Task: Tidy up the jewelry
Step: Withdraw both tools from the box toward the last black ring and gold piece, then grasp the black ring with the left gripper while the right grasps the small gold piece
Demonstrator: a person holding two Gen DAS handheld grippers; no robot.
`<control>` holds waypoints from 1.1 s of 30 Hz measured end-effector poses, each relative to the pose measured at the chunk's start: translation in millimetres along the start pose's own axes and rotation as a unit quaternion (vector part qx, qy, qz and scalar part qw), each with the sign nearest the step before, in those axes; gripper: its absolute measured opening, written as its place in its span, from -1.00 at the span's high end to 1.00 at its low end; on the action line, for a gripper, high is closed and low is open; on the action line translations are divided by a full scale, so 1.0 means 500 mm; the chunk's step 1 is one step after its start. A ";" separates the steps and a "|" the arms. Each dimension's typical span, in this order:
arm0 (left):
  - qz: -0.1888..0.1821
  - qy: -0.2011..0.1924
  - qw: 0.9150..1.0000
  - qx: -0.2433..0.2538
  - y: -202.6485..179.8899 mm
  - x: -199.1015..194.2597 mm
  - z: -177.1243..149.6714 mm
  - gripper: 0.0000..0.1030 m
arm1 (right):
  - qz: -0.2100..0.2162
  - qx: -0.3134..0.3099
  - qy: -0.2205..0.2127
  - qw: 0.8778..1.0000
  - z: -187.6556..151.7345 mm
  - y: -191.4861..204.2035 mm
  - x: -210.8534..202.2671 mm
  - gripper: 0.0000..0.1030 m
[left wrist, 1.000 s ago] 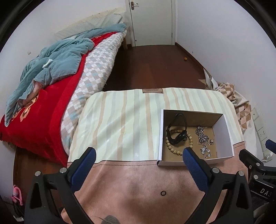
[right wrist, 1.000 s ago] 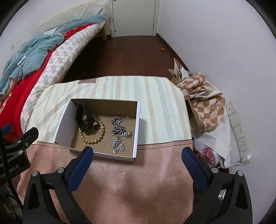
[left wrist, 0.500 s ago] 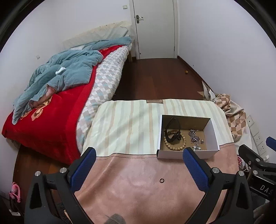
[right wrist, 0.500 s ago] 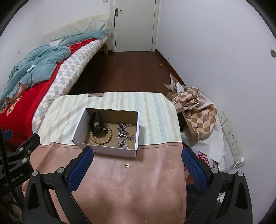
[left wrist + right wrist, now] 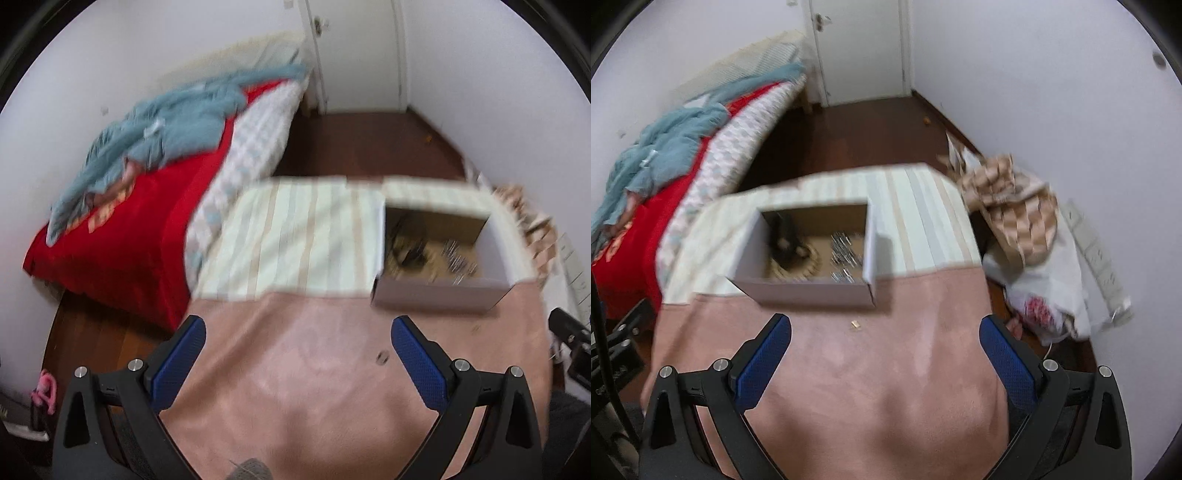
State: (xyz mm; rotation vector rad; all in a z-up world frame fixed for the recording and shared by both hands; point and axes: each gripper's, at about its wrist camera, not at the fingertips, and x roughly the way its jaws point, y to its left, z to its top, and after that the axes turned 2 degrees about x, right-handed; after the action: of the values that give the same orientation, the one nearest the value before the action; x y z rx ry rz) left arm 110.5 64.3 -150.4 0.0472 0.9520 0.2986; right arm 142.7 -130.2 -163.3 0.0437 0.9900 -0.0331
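- Mostly sorted, judging by the box (image 5: 812,291): beads, a dark band and silver chains already inside, blurred
- Box sitting far on the table (image 5: 871,369), where striped cloth meets pink cloth
- Still loose on the pink cloth: a small ring (image 5: 382,356) and a tiny gold piece (image 5: 856,324), both just near of the box
- Left gripper (image 5: 297,354) gaping wide, holding nothing
- Right gripper (image 5: 884,354) likewise wide apart and empty
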 end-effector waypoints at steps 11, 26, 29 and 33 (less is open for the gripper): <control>0.018 0.083 0.996 -0.001 -0.006 0.160 -0.044 -0.99 | 0.045 -0.021 0.050 0.998 -0.077 0.028 0.250 -0.28; -0.005 0.094 0.996 0.012 -0.018 0.180 -0.056 -0.99 | 0.053 -0.050 0.019 0.997 -0.091 0.040 0.244 0.77; -0.028 0.101 0.994 0.012 -0.035 0.183 -0.057 -0.99 | 0.062 -0.035 0.011 0.997 -0.088 0.022 0.210 0.77; -0.073 0.109 0.991 0.018 -0.076 0.194 -0.060 -0.99 | 0.063 -0.025 0.007 0.998 -0.089 0.006 0.183 0.77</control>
State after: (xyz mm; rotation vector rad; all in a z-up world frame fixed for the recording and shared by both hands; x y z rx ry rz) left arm 147.7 51.7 -251.2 -0.0235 1.1720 0.1535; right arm 155.7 -125.8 -264.2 0.0602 1.0002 0.1078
